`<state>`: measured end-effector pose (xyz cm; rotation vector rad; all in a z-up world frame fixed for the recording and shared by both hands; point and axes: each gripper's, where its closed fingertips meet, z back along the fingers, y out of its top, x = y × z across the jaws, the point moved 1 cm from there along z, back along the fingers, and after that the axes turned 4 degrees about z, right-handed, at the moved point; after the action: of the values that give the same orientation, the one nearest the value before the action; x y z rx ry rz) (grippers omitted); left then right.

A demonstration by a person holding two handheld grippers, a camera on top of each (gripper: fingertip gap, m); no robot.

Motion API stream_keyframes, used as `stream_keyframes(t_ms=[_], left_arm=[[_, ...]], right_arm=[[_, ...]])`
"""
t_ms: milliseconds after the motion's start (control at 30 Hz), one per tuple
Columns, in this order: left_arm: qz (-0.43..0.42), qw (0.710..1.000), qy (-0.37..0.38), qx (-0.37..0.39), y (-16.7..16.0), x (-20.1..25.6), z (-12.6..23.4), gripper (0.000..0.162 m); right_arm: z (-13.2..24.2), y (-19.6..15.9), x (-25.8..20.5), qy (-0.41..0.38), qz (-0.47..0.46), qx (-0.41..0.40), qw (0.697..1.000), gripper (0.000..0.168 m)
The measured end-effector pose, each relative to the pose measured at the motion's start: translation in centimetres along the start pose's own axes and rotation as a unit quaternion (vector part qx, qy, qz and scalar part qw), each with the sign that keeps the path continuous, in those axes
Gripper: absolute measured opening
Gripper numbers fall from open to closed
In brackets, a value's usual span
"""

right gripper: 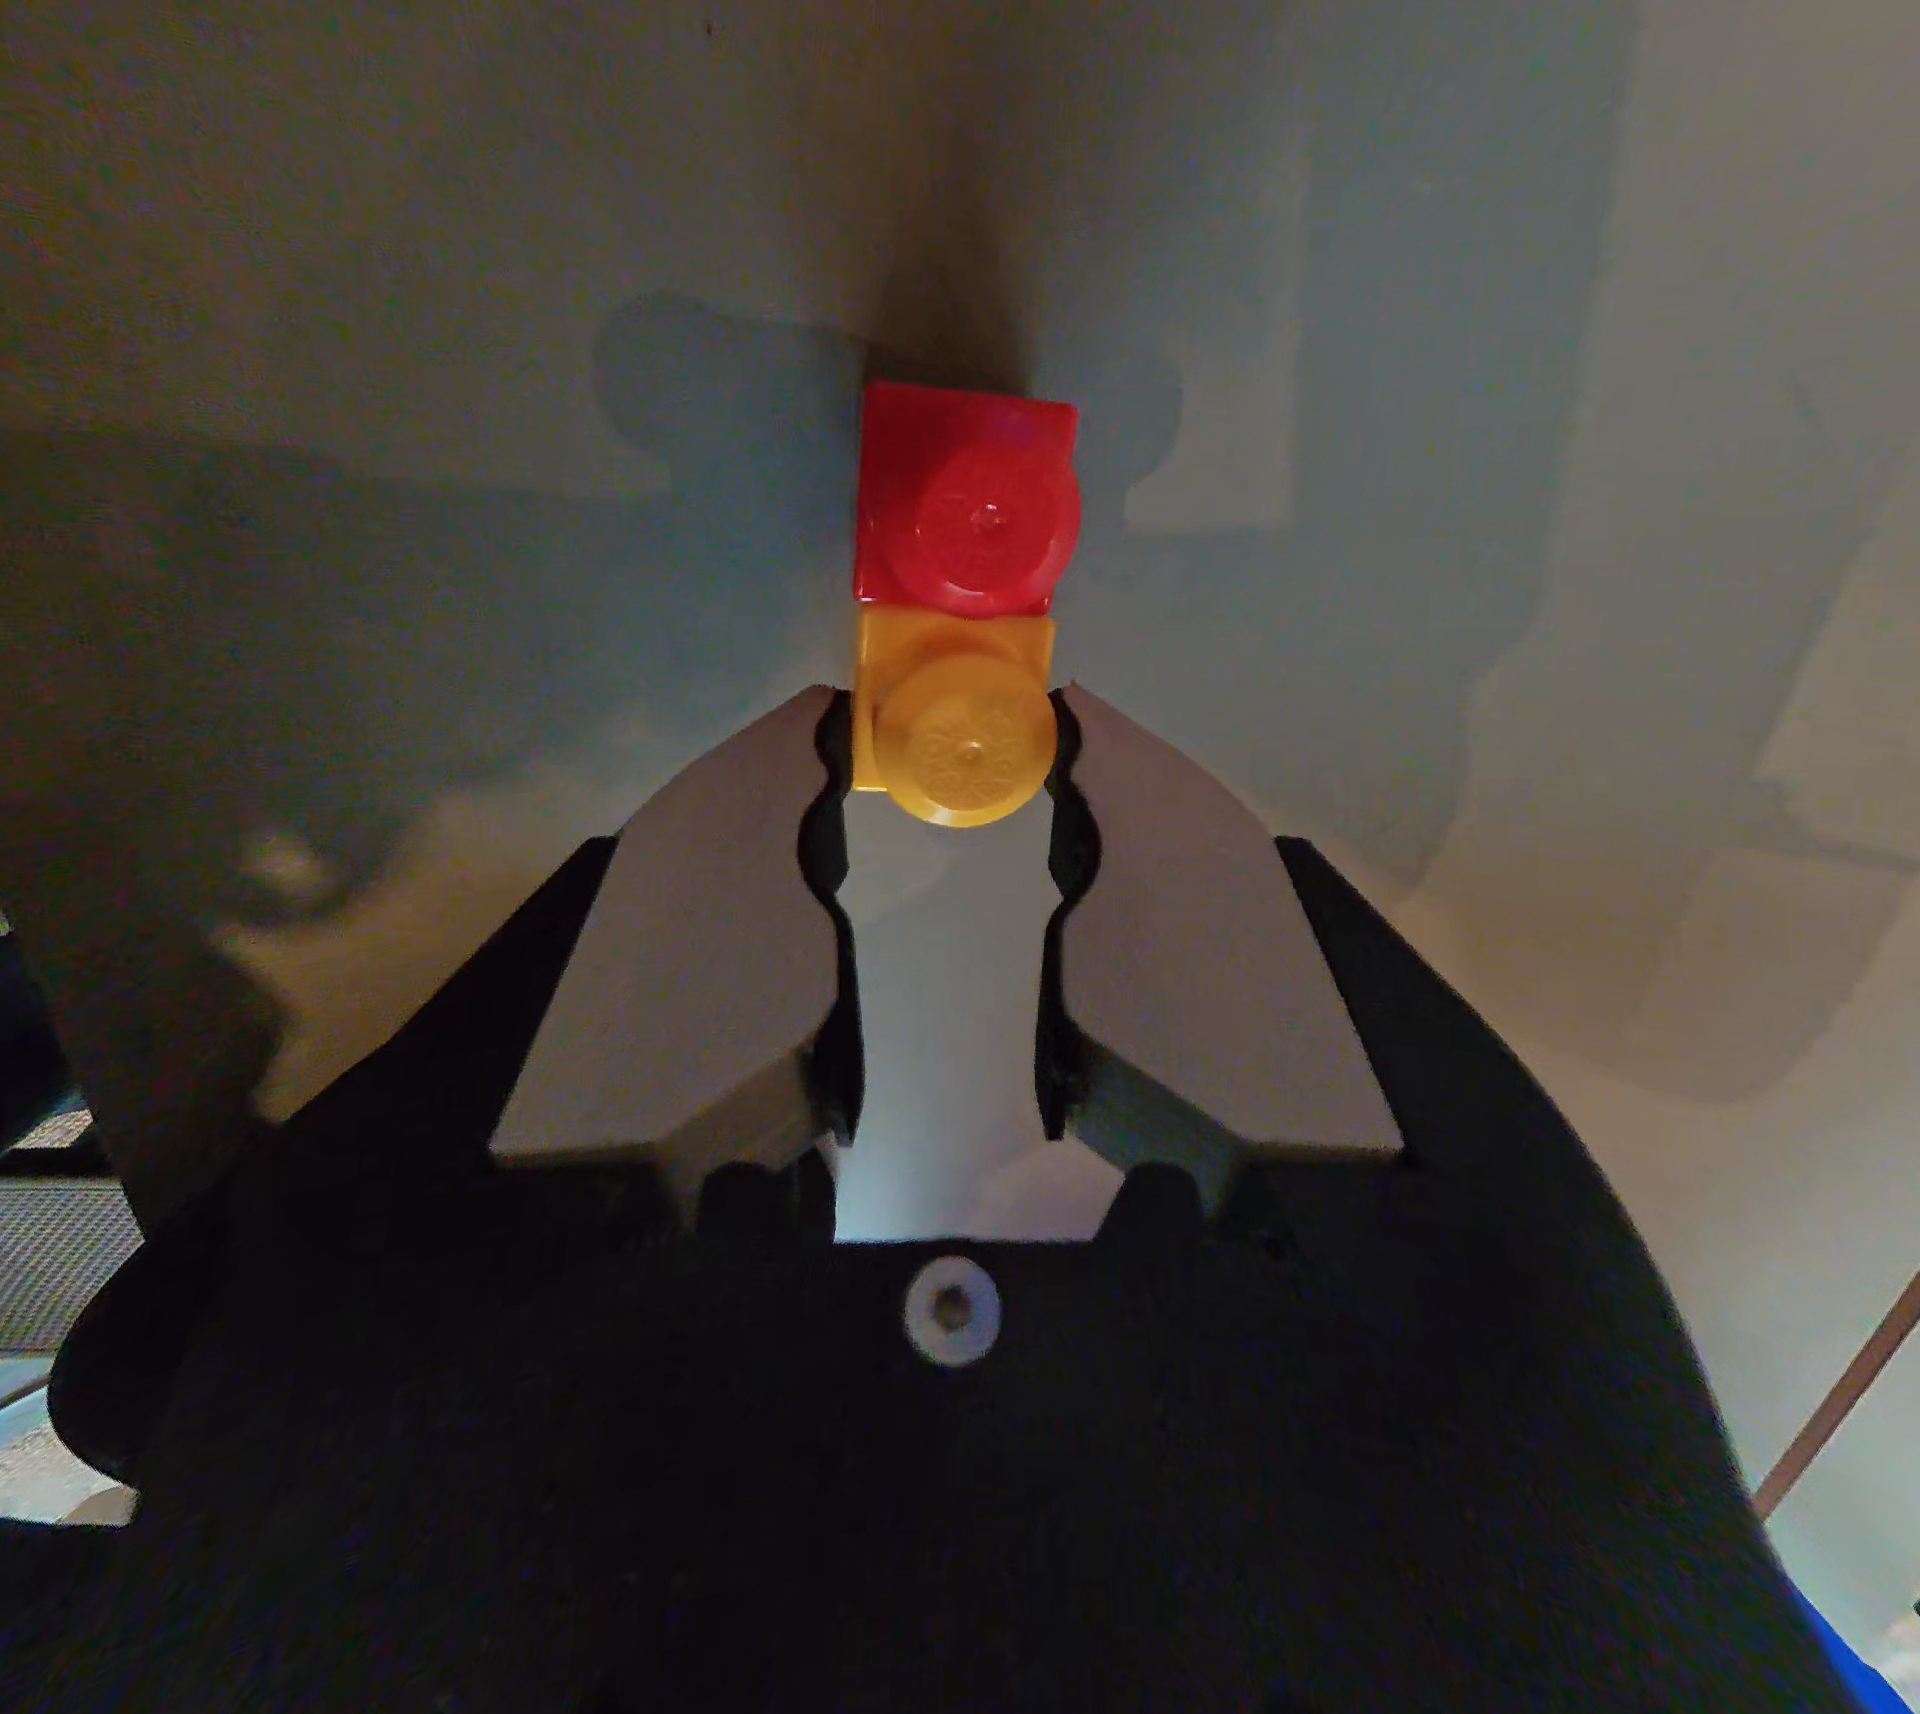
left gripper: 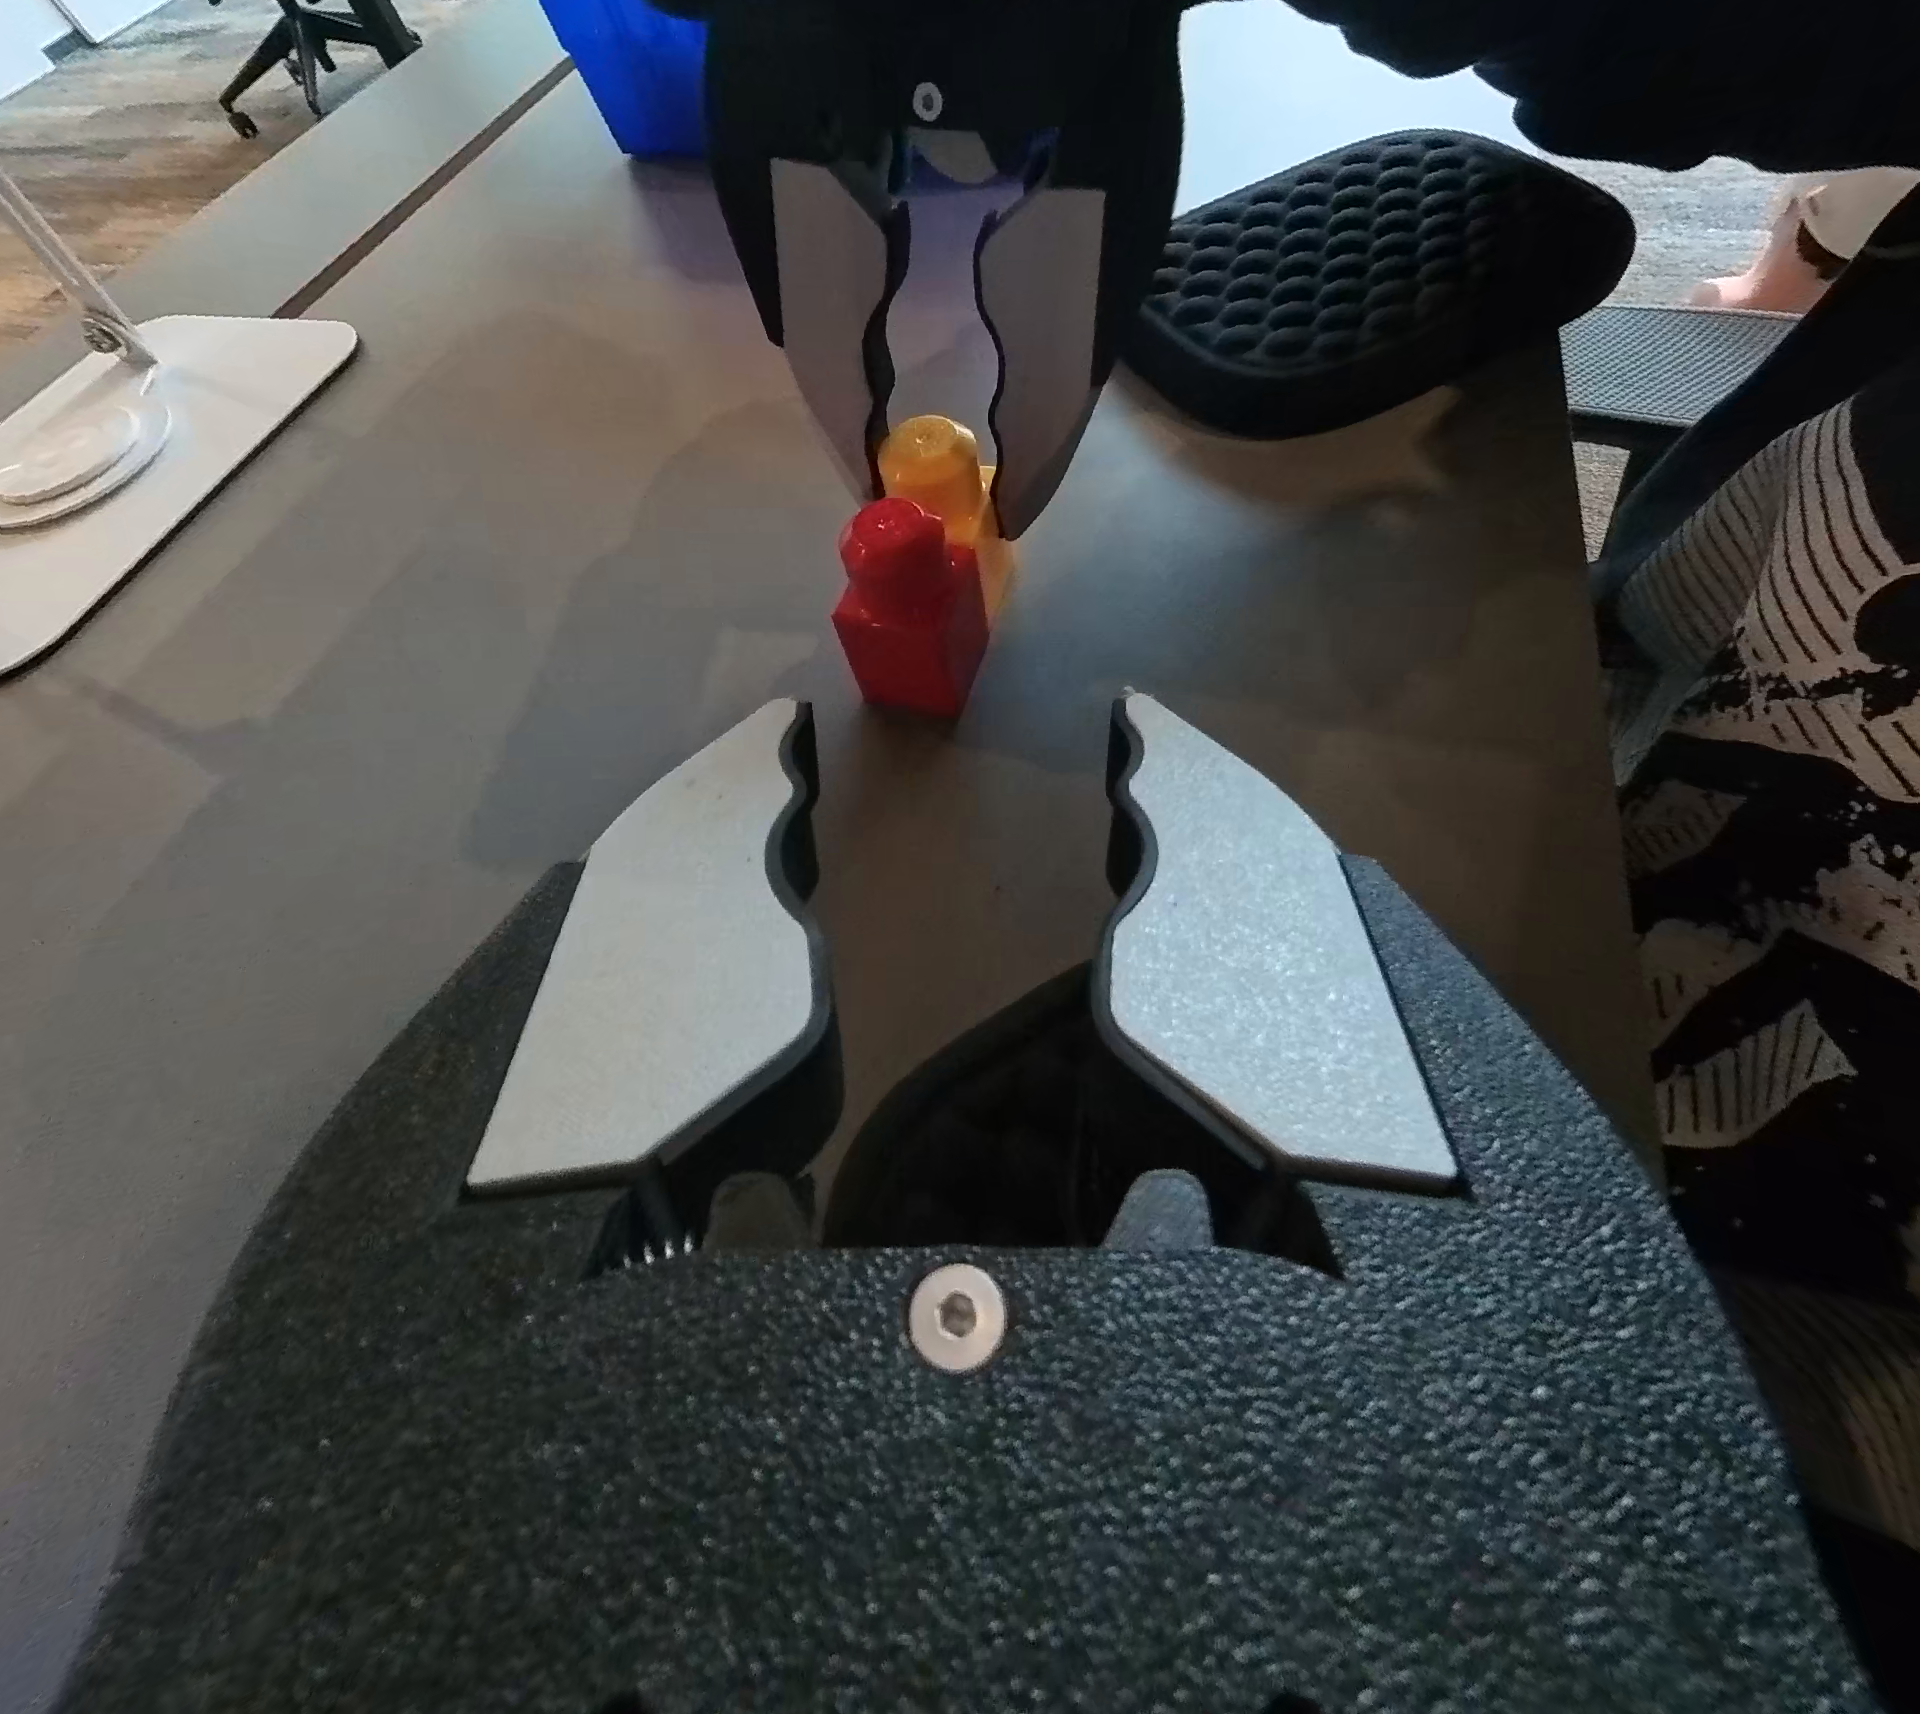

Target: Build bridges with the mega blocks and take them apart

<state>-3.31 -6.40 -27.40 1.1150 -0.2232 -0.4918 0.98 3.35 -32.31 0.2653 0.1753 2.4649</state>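
A blue bin is sitting at the upper middle of the left wrist view, past the far edge of the table; what is lying inside it cannot be told.

Two single-stud blocks are standing on the table, touching side to side. In the left wrist view the red block is showing at the centre of the frame, with the yellow block right behind it. In the right wrist view, looking down, the red block is lying just above the yellow block at mid-frame.

The right gripper is coming down from the top of the left wrist view, its fingers pointing downward. Its jaws are partly open and are flanking the yellow block, the tips lying right against its two sides; whether they are pressing it cannot be told.

The left gripper is filling the lower half of its own view, with jaws spread wide and holding nothing. Its tips are hovering just short of the red block, not touching it.

A white lamp base is resting at the left edge of the frame, and a black chair is standing at the right.
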Motion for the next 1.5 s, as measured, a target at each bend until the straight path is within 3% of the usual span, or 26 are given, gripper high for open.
stream_keyframes(t_ms=[367,567,833,1100,1200,1500], left_arm=[[-0.004,1.0,0.003,-0.003,-0.2,0.1,0.2,0.054],[0.007,1.0,0.009,0.018,0.3,-0.1,0.7,0.054],[0.018,0.999,0.036,0.033,0.4,-0.5,2.6,0.054],[0.039,0.995,0.029,0.091,1.7,-0.4,4.0,0.056],[0.053,0.993,0.031,0.102,1.8,-0.7,4.2,0.059],[0.048,0.994,0.065,0.068,1.1,-1.0,4.1,0.089]], right_arm=[[0.2,0.5,0.1,0.001,0.003,0.011,1.0,0.041],[1.2,0.7,0.2,-0.01,-0.012,0.033,0.999,0.055],[5.7,1.2,0.1,-0.047,-0.038,0.151,0.987,0.065],[8.8,1.2,-2.2,-0.035,-0.045,0.253,0.966,0.072],[9.6,0.6,-2.8,-0.046,-0.048,0.265,0.962,0.075],[9.9,-0.3,-3.5,-0.06,-0.053,0.277,0.958,0.076]])
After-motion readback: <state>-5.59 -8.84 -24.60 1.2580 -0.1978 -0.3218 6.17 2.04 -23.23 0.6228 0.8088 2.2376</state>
